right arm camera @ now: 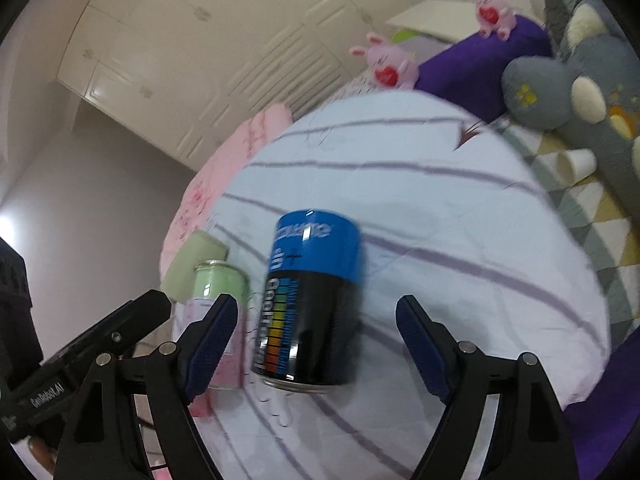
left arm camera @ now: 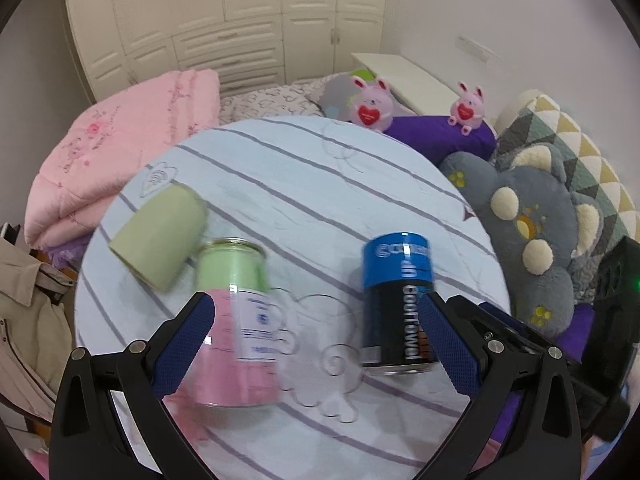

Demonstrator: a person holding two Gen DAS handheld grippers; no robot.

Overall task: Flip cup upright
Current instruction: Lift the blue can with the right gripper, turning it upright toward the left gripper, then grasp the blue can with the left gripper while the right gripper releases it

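Observation:
A pale green cup (left arm camera: 160, 238) lies on its side at the left of the round striped table (left arm camera: 304, 172), its flat base toward me. It also shows in the right wrist view (right arm camera: 192, 264), partly hidden behind a can. My left gripper (left arm camera: 316, 316) is open and empty above the table's near side, short of the cup. My right gripper (right arm camera: 316, 324) is open and empty, its jaws either side of the blue and black can (right arm camera: 312, 300).
A green and pink can (left arm camera: 236, 320) stands just right of the cup. The blue and black can (left arm camera: 400, 300) stands at the table's right. Pink quilt (left arm camera: 116, 160), plush toys (left arm camera: 372, 104) and grey cushion (left arm camera: 532, 232) surround the table. Paper cups (right arm camera: 576, 164) lie on the bed.

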